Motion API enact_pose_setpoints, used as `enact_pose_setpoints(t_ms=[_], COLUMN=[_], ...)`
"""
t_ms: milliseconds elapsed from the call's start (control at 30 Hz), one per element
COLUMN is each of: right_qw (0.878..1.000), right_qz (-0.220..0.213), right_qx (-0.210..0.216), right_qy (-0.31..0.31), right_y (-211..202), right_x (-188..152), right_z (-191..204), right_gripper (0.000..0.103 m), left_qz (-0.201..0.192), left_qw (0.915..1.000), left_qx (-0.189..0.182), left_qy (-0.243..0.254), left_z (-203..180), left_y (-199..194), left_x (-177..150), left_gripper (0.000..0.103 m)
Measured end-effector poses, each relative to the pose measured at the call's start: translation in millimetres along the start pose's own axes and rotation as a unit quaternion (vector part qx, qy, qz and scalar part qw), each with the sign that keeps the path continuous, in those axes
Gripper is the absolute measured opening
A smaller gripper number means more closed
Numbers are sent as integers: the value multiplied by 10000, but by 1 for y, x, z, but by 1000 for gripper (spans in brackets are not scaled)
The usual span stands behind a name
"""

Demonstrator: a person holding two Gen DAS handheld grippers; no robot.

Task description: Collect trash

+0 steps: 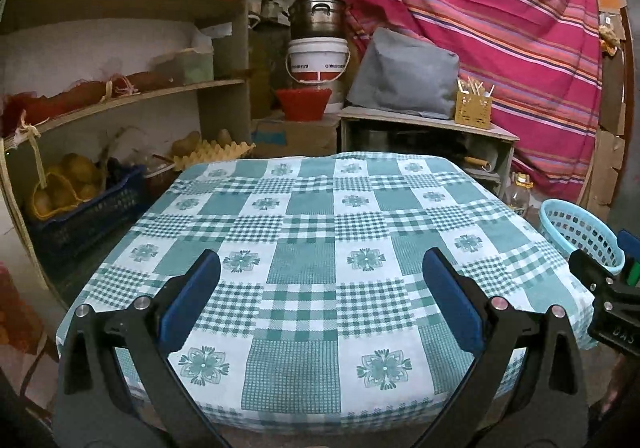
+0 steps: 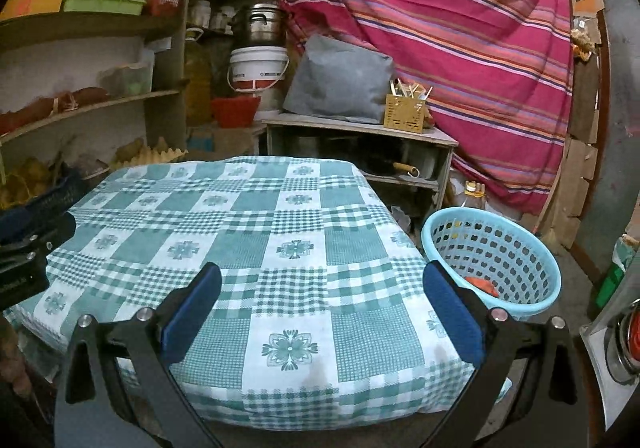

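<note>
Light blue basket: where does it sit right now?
The light blue basket stands on the floor beside the table's right edge, by the right gripper's right finger; the left wrist view catches it at far right.

Two handheld grippers point forward side by side. The left gripper (image 1: 320,302) has its jaws spread wide, holding nothing. The right gripper (image 2: 320,302) matches it — blue pads (image 2: 192,312) well apart, nothing between them.
</note>
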State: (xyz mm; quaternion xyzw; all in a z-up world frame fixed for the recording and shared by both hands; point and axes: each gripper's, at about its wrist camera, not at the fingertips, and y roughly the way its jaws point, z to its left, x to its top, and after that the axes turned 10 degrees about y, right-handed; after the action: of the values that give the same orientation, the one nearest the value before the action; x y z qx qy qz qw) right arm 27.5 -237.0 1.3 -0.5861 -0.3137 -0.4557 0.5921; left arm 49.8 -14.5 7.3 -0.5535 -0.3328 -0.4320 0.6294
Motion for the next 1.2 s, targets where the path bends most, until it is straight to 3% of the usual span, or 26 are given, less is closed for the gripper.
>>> enact_pose_setpoints(t_ms=[1200], right_qw=[9999], right_qz=[-74], right_qx=[133], right_qy=[-64], right_y=[-7], right_x=[-1], right_z=[5], right_gripper=[98], left_qz=[-220], left_qw=[9998], left_qx=[-22], left_qy=[-27], left_z=[-7], left_y=[-9], left_x=[-2], left_gripper=[98])
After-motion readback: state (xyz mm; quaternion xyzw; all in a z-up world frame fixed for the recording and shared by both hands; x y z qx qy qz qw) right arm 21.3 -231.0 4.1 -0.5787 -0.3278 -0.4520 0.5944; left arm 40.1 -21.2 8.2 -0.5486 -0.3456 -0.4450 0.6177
